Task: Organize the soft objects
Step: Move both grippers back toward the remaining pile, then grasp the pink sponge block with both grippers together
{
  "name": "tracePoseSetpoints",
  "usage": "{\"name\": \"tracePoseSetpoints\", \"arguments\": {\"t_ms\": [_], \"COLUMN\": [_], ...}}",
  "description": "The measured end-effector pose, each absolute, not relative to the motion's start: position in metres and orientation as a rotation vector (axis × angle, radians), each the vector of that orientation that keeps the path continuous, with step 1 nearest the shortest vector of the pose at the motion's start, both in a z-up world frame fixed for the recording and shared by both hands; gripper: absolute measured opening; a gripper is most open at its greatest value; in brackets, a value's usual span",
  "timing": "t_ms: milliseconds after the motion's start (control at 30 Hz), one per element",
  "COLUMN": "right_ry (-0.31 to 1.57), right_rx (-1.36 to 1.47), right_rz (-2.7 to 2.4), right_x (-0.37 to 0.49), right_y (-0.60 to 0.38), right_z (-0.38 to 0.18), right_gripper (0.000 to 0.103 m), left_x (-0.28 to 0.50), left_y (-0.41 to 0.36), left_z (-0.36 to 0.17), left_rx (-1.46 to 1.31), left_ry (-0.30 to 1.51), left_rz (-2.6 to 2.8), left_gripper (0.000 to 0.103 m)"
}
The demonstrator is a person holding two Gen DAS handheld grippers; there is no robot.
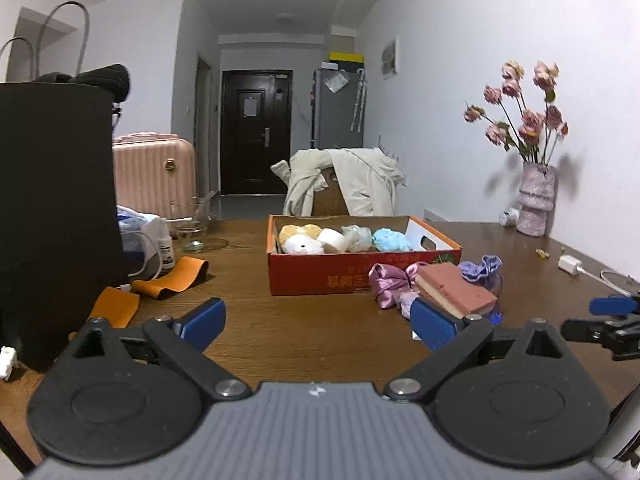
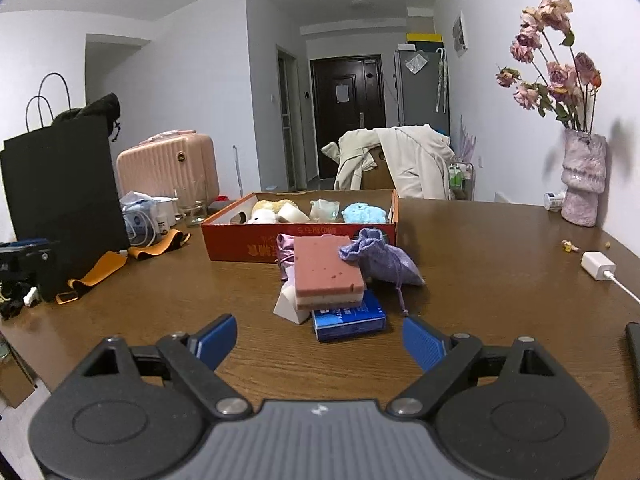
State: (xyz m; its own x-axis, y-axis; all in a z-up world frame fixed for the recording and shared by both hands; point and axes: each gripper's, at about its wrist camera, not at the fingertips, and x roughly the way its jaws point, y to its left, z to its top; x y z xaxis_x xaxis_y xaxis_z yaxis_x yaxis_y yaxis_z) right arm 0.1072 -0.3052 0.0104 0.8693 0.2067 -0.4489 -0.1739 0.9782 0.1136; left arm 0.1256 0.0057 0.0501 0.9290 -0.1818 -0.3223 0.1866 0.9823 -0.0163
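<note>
Partly done: red cardboard box (image 2: 300,236) at far counter (image 2: 500,280) already holds plush toys (image 1: 302,242). Pink layered sponge (image 2: 326,270), lilac drawstring pouch (image 2: 384,258), pink satin pouch (image 1: 386,284) still outside, near side. Left tool (image 1: 320,320), right tool (image 2: 320,342) both gaping, empty.

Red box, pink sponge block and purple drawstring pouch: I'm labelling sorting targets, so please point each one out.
red box (image 2: 248,246), right wrist view, on its front wall.
pink sponge block (image 2: 326,266), right wrist view, on its top face.
purple drawstring pouch (image 2: 390,264), right wrist view, on its cloth body.
</note>
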Motion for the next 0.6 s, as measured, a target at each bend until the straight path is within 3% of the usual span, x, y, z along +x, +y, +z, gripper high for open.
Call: {"name": "tracePoseSetpoints", "arguments": {"t_ms": [467, 533, 600], "right_ry": [0.533, 0.559, 0.583], "right_rx": [0.067, 0.08, 0.073], "right_rz": [0.158, 0.162, 0.181], "right_x": [0.249, 0.262, 0.267], "right_y": [-0.283, -0.284, -0.28], "right_z": [-0.031, -0.038, -0.041], "right_gripper": [0.089, 0.086, 0.069], "left_x": [0.196, 0.203, 0.207], "left_y": [0.012, 0.015, 0.016], "left_z": [0.013, 0.011, 0.009], "left_rx": [-0.015, -0.028, -0.029], "left_ry": [0.472, 0.485, 0.49], "left_rz": [-0.186, -0.188, -0.187], "left_gripper": [0.101, 0.101, 0.101]}}
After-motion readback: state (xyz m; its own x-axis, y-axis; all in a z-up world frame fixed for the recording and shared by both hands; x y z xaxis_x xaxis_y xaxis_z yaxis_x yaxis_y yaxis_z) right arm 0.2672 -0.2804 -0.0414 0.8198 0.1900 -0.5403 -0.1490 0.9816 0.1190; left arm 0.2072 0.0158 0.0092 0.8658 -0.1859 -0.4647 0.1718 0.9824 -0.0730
